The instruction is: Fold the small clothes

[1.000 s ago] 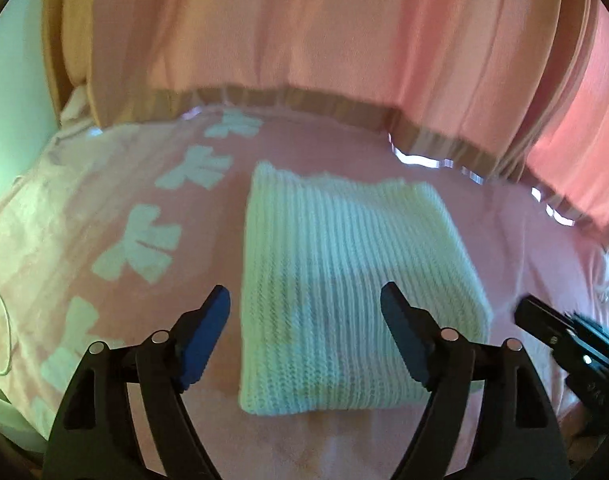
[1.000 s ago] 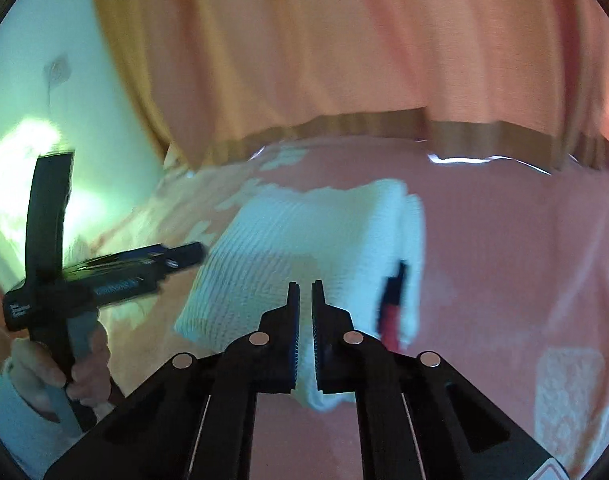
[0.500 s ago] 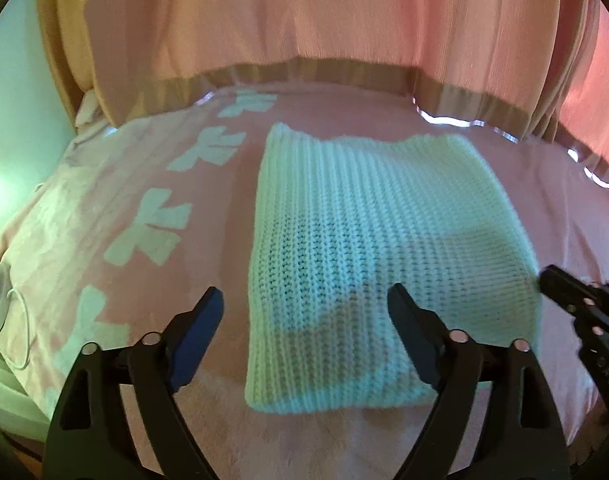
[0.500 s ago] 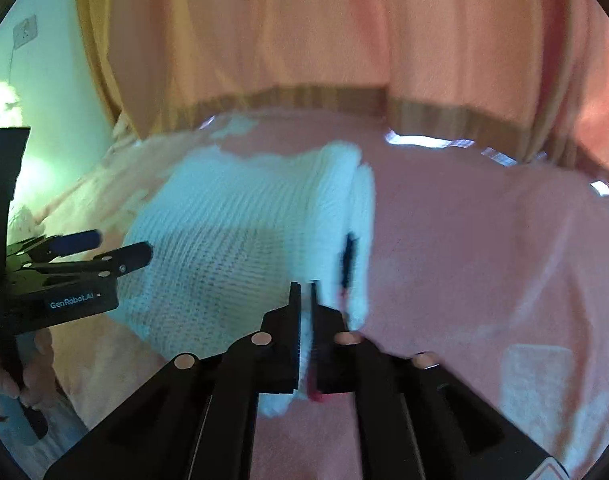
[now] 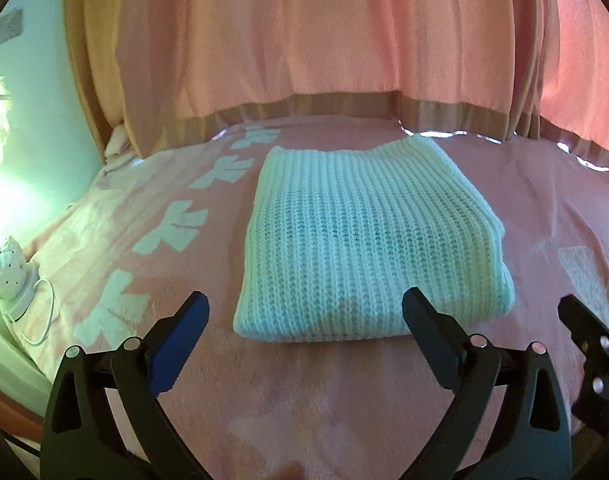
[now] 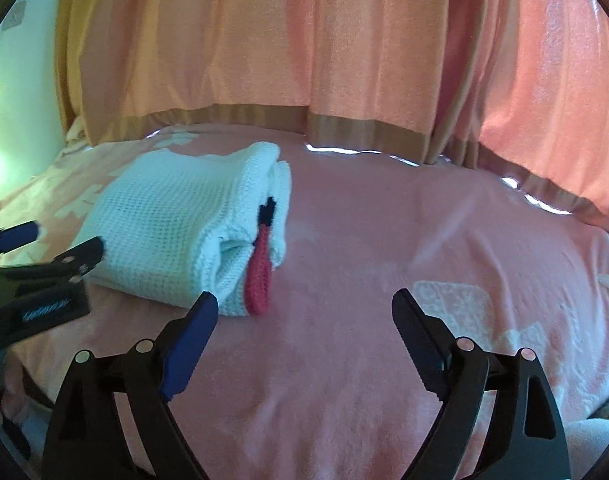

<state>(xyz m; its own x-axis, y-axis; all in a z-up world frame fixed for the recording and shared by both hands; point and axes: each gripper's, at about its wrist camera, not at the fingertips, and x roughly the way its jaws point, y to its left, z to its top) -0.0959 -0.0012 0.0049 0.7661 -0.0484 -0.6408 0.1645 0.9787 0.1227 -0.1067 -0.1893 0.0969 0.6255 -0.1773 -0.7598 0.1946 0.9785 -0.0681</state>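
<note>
One folded white knit garment (image 5: 368, 240) lies on the pink bedspread (image 5: 344, 408), a neat rectangle seen from the left wrist. Only the right wrist view shows its open side: stacked layers with one red knitted piece (image 6: 259, 280) and a small black bit (image 6: 267, 210) poking out at the fold. Only the left view shows one row of pale bow patterns (image 5: 176, 226) beside the garment and one white corded object (image 5: 10, 272) at the bed's edge. Two grippers are in play: the left gripper (image 5: 304, 318) is spread wide and empty, just short of the garment's near edge; the right gripper (image 6: 304, 320) is likewise released, over bare bedspread beside the garment. Peach curtains (image 6: 304, 40) hang behind.
</note>
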